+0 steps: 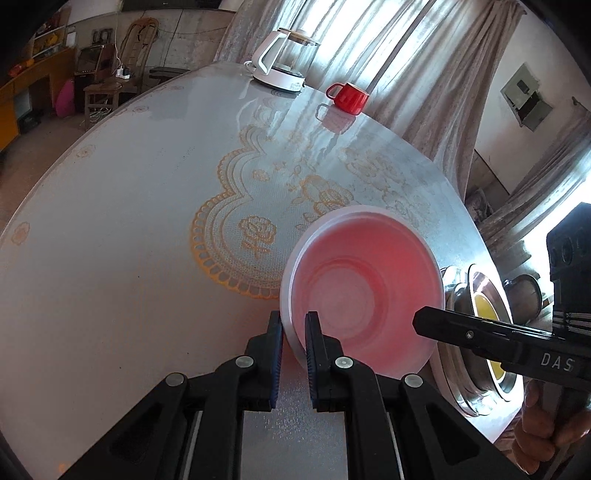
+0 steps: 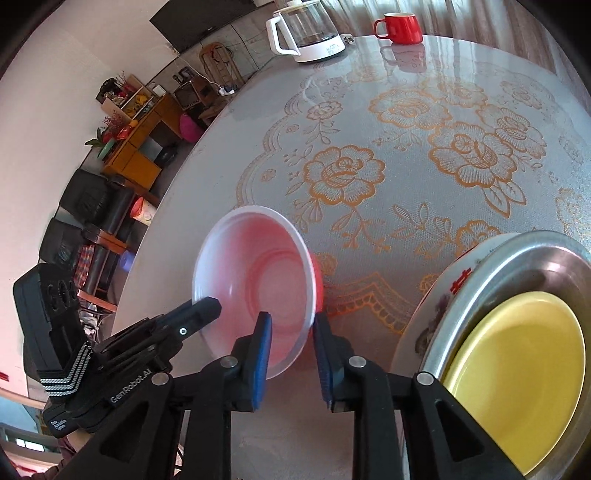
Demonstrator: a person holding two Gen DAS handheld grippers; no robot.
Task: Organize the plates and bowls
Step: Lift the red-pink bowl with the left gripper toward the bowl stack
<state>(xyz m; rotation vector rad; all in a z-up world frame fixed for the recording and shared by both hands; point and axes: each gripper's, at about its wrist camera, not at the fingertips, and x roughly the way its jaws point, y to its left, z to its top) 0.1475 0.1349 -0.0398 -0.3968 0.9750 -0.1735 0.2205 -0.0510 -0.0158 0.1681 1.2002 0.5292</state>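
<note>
A pink bowl with a white rim (image 1: pixel 364 280) sits tilted on the table, also in the right wrist view (image 2: pixel 258 284). My left gripper (image 1: pixel 293 325) is shut on its near left rim, one finger inside and one outside. My right gripper (image 2: pixel 291 332) straddles the bowl's right rim with its jaws apart, not clamped. Right of the bowl stands a stack: a patterned white plate (image 2: pixel 436 295), a steel dish (image 2: pixel 546 258) and a yellow plate (image 2: pixel 517 365) on top. The stack shows at the right edge of the left wrist view (image 1: pixel 480 295).
A round table with a lace-pattern cloth under glass (image 2: pixel 406 166). At its far side stand a white electric kettle (image 2: pixel 306 33) and a red mug (image 2: pixel 400 24). Curtains hang behind the table. Furniture and a chair stand to the left, off the table.
</note>
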